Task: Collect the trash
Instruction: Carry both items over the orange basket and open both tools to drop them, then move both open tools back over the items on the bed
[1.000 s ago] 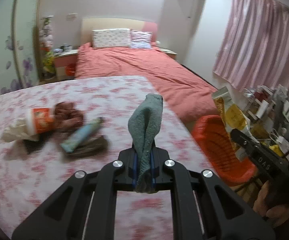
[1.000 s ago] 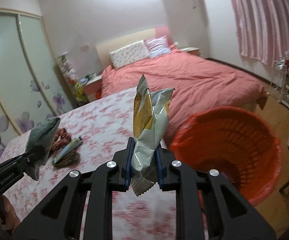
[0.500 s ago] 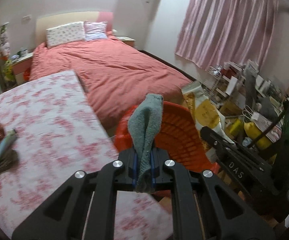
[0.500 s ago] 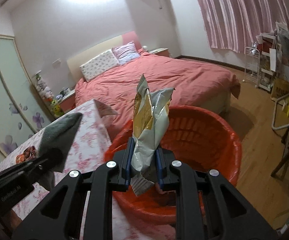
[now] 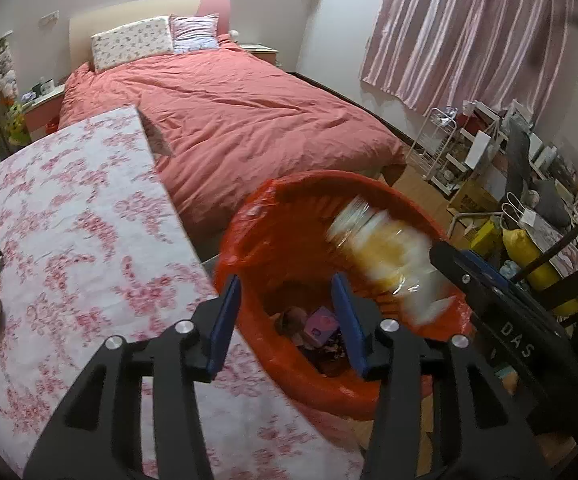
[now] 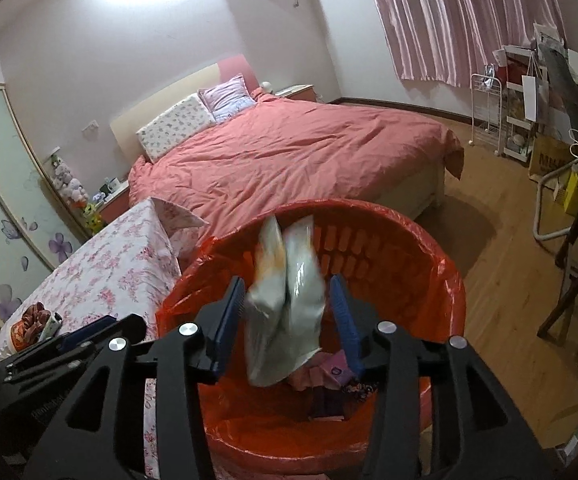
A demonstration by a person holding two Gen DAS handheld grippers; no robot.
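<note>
Orange plastic-lined round bin (image 5: 249,240) is seen beneath the left gripper (image 5: 289,316), its jaws just opened and empty. In the right view, the right gripper (image 6: 289,320), jaws just parted, frees a blurred silver-and-yellow snack bag (image 6: 285,300) over the bin; catching the rim could spill it.

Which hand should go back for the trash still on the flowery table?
Probably the left. Its open jaws hold nothing, and the left gripper sits beside the pink floral tablecloth table. The right gripper hangs over the orange plastic-lined bin, farther away, with the crinkly silver-and-yellow snack bag between its jaws.
</note>
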